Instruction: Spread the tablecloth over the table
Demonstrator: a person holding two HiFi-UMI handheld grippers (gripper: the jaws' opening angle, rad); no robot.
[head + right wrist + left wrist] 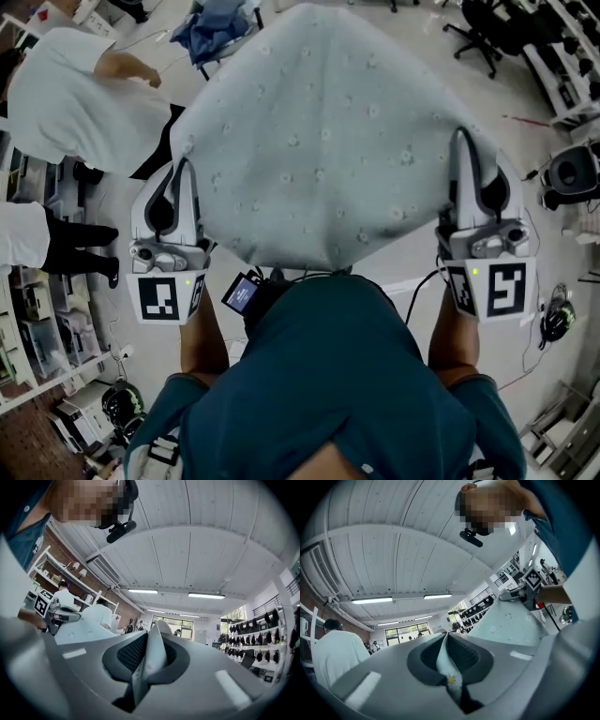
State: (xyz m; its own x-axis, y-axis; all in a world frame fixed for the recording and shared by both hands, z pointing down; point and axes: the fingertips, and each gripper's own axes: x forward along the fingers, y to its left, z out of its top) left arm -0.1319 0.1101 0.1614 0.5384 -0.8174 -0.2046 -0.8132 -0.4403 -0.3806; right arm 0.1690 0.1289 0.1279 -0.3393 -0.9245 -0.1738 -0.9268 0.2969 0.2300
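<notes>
Tablecloth [319,141], daisy-printed, pinched by left gripper [183,167], right gripper [463,139]

Ahead: tablecloth [323,141] stretched between left gripper [184,169] and right gripper [462,139], closing the gap between them and hiding whatever lies below. Left flank: person in white [66,94] near the left gripper; shelving [37,328] behind. Right flank: dark round device [572,173] on the floor nearby. Far side: bare floor [422,47], office chair [487,33] well apart.
</notes>
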